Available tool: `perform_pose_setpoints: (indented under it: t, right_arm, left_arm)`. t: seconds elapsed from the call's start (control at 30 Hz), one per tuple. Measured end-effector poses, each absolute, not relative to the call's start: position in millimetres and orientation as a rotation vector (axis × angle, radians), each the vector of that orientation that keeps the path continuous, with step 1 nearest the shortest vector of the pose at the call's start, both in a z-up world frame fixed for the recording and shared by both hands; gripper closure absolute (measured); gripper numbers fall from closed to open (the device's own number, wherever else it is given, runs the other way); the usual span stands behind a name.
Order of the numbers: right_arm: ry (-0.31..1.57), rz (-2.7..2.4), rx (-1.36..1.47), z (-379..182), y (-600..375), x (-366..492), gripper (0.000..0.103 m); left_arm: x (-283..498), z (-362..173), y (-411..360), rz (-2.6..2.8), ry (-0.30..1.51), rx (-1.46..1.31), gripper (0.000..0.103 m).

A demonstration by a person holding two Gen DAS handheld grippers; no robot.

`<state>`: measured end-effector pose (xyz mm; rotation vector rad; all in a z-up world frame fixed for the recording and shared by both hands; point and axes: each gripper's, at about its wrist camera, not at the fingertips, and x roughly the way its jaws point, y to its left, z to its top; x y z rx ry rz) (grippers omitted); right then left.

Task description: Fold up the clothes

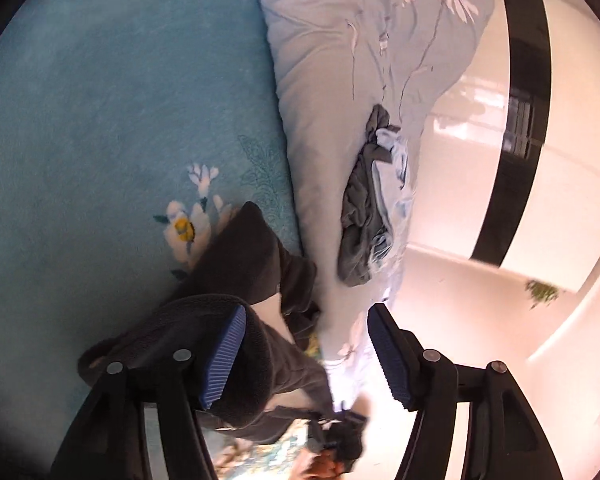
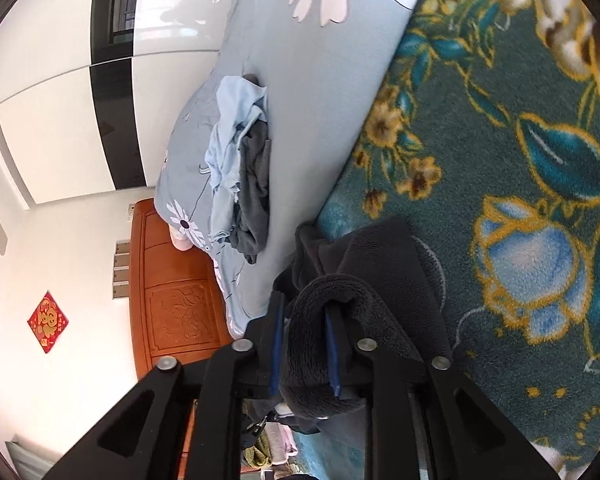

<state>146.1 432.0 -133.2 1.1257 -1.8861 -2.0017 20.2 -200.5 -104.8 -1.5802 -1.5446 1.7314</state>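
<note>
A dark grey fleece garment (image 1: 244,256) lies on the teal flowered blanket (image 1: 100,120), beside the light blue quilt. My left gripper (image 1: 308,356) stands open. The fleece bunches around its left pad (image 1: 224,356), and its right pad (image 1: 392,356) is bare. In the right wrist view my right gripper (image 2: 304,354) is shut on a thick fold of the same fleece (image 2: 380,264), which loops over its fingertips above the patterned blanket (image 2: 520,160). A crumpled pile of grey and pale blue clothes (image 1: 364,208) (image 2: 244,172) rests on the quilt, apart from both grippers.
The light blue flowered quilt (image 1: 340,60) (image 2: 312,92) runs along the blanket's edge. Behind it stand a white wardrobe with a black stripe (image 1: 516,120) (image 2: 116,80) and a carved wooden headboard (image 2: 172,292). A hand (image 1: 328,466) shows blurred at the bottom of the left wrist view.
</note>
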Motion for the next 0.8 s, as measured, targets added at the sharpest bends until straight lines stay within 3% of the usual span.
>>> perform_pose_setpoints:
  t: [0.07,0.23,0.47,0.53,0.6,0.63,0.7,0.8]
  right_arm:
    - [-1.820,-2.066,1.137,-115,437,148,0.063]
    - [-1.591,-2.264,1.247,-87,447,174,0.062]
    - [-1.278,-2.299,1.450,-100,398,171,0.062]
    - [-1.263,-2.299,1.465,-103,389,163,0.062]
    - [-1.257,-2.301,1.478,-106,381,155,0.068]
    - [-1.260,-2.296,1.479,-107,378,152,0.082]
    - [-1.305,-2.273,1.430,-101,380,145,0.096]
    - [-1.386,-2.234,1.334,-88,386,133,0.096]
  left_arm:
    - [25,-94,-197,1.826,-1.368,-1.607,0.035]
    - [65,-92,-175,1.848,-1.139,-1.578,0.035]
    - [86,-86,-124,2.052,-0.676,-1.647,0.036]
    - [81,-90,-126,2.041,-0.698,-1.681,0.038]
    - [76,-94,-128,2.030,-0.719,-1.714,0.064]
    - [74,-96,-129,2.024,-0.730,-1.731,0.082]
    - [69,-100,-132,2.012,-0.752,-1.764,0.087]
    - [53,-96,-136,1.963,-0.871,-1.739,0.091]
